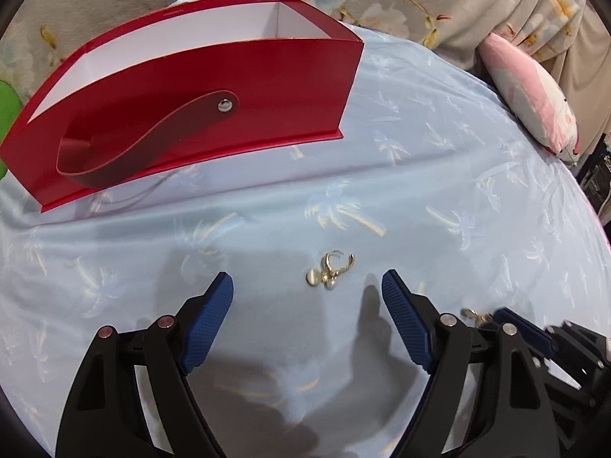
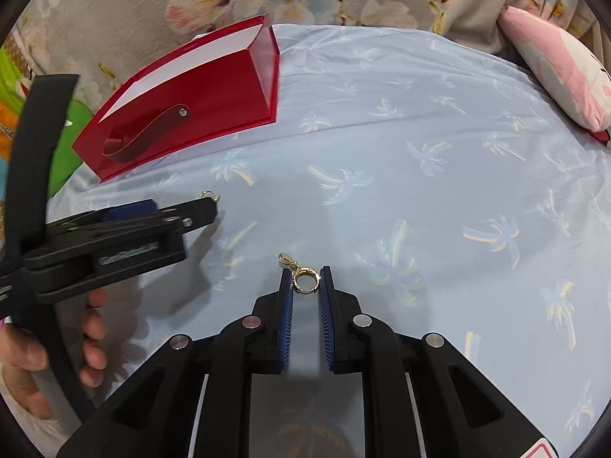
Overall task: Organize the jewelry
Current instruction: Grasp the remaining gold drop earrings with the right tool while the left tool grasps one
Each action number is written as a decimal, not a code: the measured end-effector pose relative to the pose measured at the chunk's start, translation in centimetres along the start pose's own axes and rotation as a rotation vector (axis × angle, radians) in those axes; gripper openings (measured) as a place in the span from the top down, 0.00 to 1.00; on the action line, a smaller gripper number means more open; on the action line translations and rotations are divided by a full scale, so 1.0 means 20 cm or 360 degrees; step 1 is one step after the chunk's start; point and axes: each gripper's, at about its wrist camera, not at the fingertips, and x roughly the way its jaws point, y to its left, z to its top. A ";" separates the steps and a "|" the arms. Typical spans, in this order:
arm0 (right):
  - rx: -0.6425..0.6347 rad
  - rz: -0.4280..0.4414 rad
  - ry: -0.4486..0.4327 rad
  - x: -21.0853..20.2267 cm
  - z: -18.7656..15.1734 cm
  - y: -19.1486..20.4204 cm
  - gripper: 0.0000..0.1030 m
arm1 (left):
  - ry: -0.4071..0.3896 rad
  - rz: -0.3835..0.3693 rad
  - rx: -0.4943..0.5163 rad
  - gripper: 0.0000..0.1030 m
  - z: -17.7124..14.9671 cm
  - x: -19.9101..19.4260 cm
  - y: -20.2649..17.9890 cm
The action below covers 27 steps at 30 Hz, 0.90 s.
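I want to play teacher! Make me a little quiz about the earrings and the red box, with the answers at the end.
1. True or false: the right tongs are closed around a gold hoop earring.
2. Which tongs are wide open: left or right?
3. The other gold earring lies: A) inside the red box, B) on the blue bedsheet between the left tongs' tips, C) on the pink pillow.

Key: 1 true; 2 left; 3 B.
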 end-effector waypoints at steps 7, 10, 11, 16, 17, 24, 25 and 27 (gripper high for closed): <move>0.0036 0.0036 -0.0003 -0.01 0.00 -0.03 0.87 | -0.0067 0.0054 0.0059 0.62 0.01 0.01 -0.05; 0.0048 0.0048 -0.0008 -0.01 0.00 -0.03 0.87 | -0.0074 0.0014 0.0051 0.87 0.01 0.01 -0.04; 0.0050 0.0049 -0.0010 -0.01 0.00 -0.03 0.87 | -0.0073 0.0009 0.0047 0.87 0.01 0.01 -0.03; 0.0063 0.0057 -0.0027 -0.03 0.00 -0.04 0.87 | -0.0072 -0.0025 0.0026 0.87 0.01 -0.01 -0.01; 0.0064 0.0058 -0.0032 -0.03 0.01 -0.04 0.87 | -0.0075 -0.0024 0.0019 0.87 0.01 -0.02 0.00; 0.0037 0.0087 -0.0069 -0.09 0.03 0.00 0.87 | -0.0121 -0.0017 -0.0100 0.87 -0.02 -0.19 0.18; 0.0031 0.0095 -0.0078 -0.10 0.04 0.01 0.87 | -0.0128 -0.0013 -0.0115 0.87 -0.03 -0.22 0.21; 0.0012 0.0110 -0.0093 -0.12 0.05 0.04 0.88 | -0.0147 0.0011 -0.0148 0.87 -0.04 -0.29 0.28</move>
